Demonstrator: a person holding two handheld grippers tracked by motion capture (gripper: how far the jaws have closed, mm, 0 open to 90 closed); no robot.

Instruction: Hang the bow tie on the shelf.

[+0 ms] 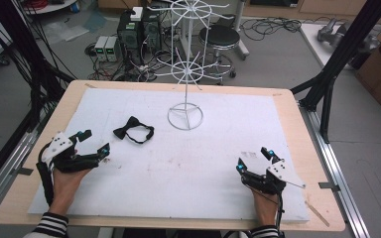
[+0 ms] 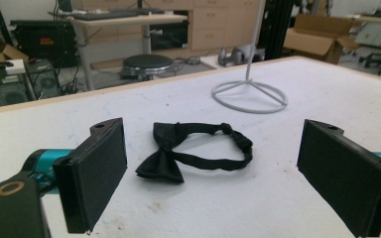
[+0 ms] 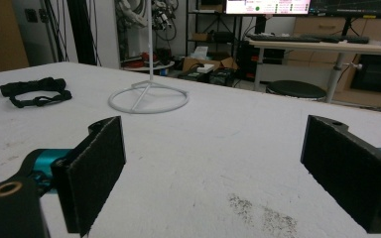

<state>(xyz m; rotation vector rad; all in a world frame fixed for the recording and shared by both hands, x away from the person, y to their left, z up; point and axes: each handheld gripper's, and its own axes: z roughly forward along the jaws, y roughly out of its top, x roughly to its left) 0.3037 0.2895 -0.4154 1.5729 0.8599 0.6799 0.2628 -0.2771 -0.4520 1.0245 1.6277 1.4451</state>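
A black bow tie (image 1: 133,129) with its looped strap lies flat on the white table cover, left of centre. My left gripper (image 1: 94,143) rests near the left edge, open, a short way from the tie; in the left gripper view the bow tie (image 2: 191,150) lies just ahead, between the wide-apart jaws. A white wire display stand (image 1: 185,74) rises from a ring base (image 1: 185,117) at the back middle. My right gripper (image 1: 254,157) sits low at the front right, open and holding nothing. Its own view has the stand's base (image 3: 148,100) and the bow tie (image 3: 35,91) far off.
The white cover (image 1: 203,163) lies on a wooden table (image 1: 297,119). A dark smudge (image 3: 263,213) marks the cover by the right gripper. Beyond the table are a black stool (image 1: 222,37), computer boxes (image 1: 136,29), cables and black frame posts (image 1: 342,54).
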